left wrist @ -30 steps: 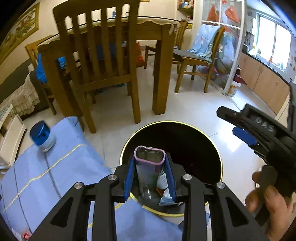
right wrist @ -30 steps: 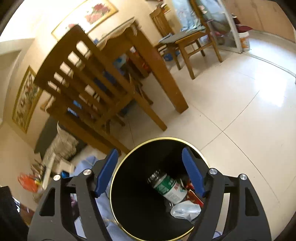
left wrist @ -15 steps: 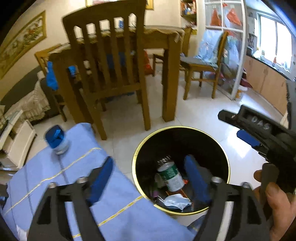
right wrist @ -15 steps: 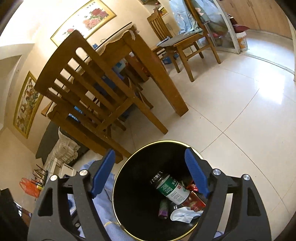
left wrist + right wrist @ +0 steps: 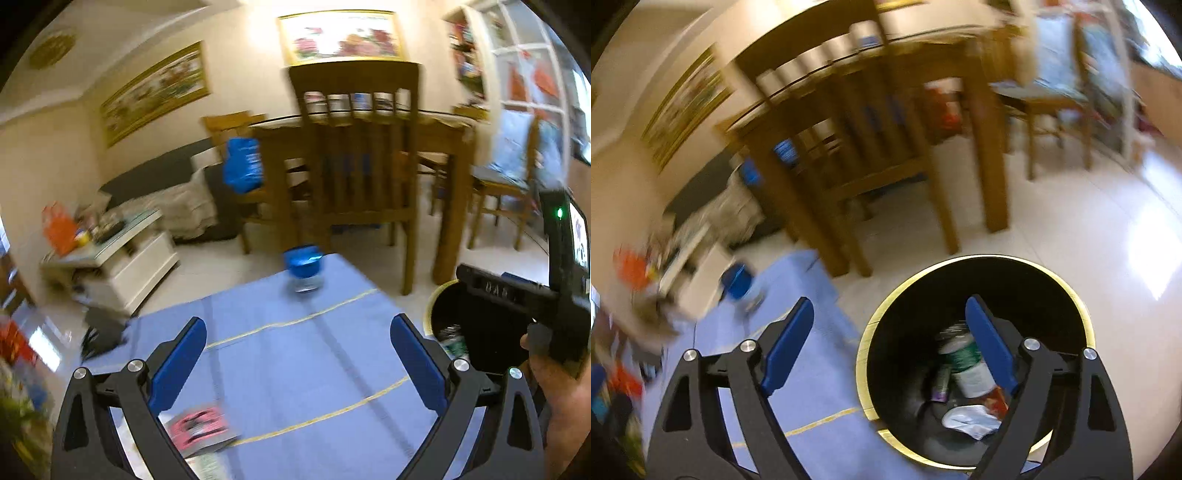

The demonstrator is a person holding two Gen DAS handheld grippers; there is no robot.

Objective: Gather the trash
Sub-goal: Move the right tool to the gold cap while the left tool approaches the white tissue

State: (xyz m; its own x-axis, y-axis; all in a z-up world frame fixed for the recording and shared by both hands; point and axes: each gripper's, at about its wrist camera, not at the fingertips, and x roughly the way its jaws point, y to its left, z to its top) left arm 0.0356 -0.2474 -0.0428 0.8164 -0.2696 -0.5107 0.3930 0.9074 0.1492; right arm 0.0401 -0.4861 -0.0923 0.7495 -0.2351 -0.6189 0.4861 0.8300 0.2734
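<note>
Left gripper [image 5: 295, 354] and right gripper [image 5: 888, 343] gape empty; bin [image 5: 1071, 295] bottle's [image 5: 967, 365] green label is unreadable.

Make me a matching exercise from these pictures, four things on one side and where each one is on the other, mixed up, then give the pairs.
Things:
1. blue-capped jar
2. green-labelled can
3. pink booklet
4. trash bin

Places:
A. on the tiled floor beside the blue tablecloth
B. near edge of the tablecloth, by the left gripper
C. far end of the tablecloth
D. inside the bin

Pairs: 1-C, 2-D, 3-B, 4-A
</note>
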